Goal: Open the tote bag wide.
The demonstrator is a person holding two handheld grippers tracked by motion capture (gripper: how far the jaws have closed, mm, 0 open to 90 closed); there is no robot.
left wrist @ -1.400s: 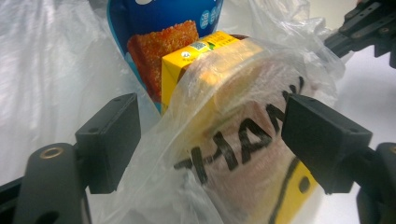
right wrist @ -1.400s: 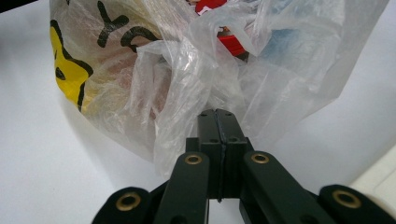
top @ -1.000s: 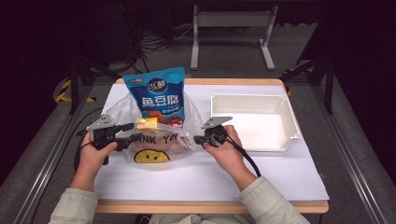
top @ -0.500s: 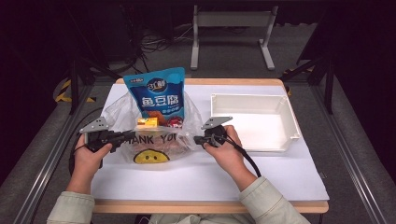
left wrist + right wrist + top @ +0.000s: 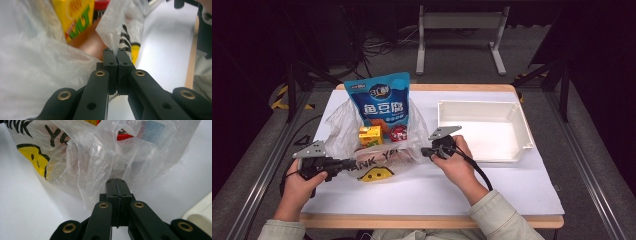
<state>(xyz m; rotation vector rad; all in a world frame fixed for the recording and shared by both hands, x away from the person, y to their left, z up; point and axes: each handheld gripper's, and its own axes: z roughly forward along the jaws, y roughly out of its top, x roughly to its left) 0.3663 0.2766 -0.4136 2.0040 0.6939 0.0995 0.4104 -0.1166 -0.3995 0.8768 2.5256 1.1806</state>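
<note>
The clear plastic bag (image 5: 377, 150) with the smiley print lies on the white counter (image 5: 437, 185), just left of the empty white tray (image 5: 482, 131), and each gripper pinches one side of its mouth. The left gripper (image 5: 117, 56) has just clamped its jaws on a fold of film, while the right gripper (image 5: 116, 181) holds the opposite edge with jaws pressed together. Judging by this, the two grips are meant to spread the mouth, so the blue snack pouch (image 5: 381, 102), yellow drink carton (image 5: 370, 136) and red-lidded item (image 5: 398, 133) can be reached

The setting was a laboratory recording station: a white-topped table (image 5: 512, 190) flanked by aluminium rails (image 5: 259, 175), with loose floor cables (image 5: 382, 45) and a metal stand (image 5: 459, 22) beyond.
</note>
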